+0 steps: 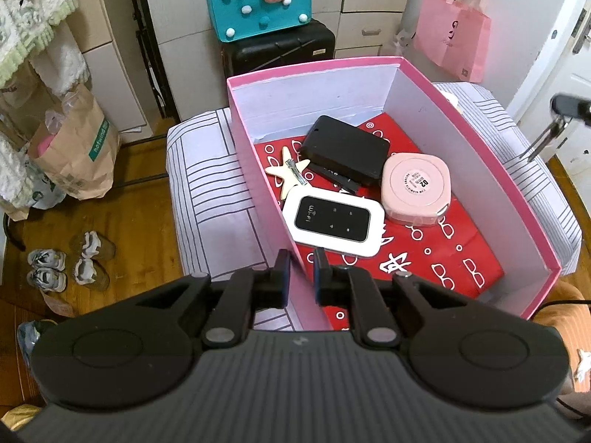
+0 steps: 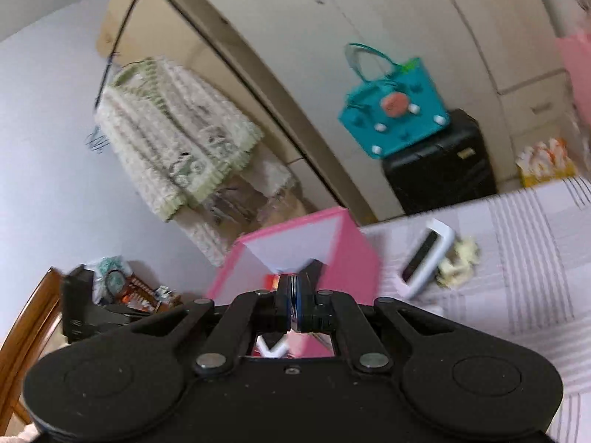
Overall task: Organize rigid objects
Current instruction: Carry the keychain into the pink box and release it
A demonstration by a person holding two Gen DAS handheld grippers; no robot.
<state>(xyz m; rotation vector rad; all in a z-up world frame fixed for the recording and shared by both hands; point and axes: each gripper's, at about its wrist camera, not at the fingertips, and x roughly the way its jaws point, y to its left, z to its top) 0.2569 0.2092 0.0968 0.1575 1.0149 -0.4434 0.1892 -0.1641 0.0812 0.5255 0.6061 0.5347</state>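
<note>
Nearest the lens in the left wrist view, the left gripper (image 1: pixel 301 258) fills the bottom of the frame, its jaws pinched on the near left wall of the pink box (image 1: pixel 480 155), one finger outside the wall and one inside. The box sits on a striped cushion (image 1: pixel 207 184) mid-frame and is lined with red patterned paper (image 1: pixel 424 258). Inside it, from left to right: a cream star clip (image 1: pixel 286 173), a white Wi-Fi router (image 1: pixel 334 223) nearest the tongs, a black case (image 1: pixel 343 147) toward the back, and a round pink case (image 1: pixel 415 193) on the right. In the right wrist view, which is blurred, the right gripper (image 2: pixel 295 295) at bottom centre is closed, with thin silvery rings between its pads that I cannot identify. Beyond it rises a corner of the pink box, and to the right, at mid-height on the cushion, lies a white flat device (image 2: pixel 428 258) still outside the box, its long axis slanting from lower left to upper right, beside a pale crumpled item (image 2: pixel 458 262). It lies up and right of the right tongs, so that hand looks better placed to fetch it, while the left steadies the box.
</note>
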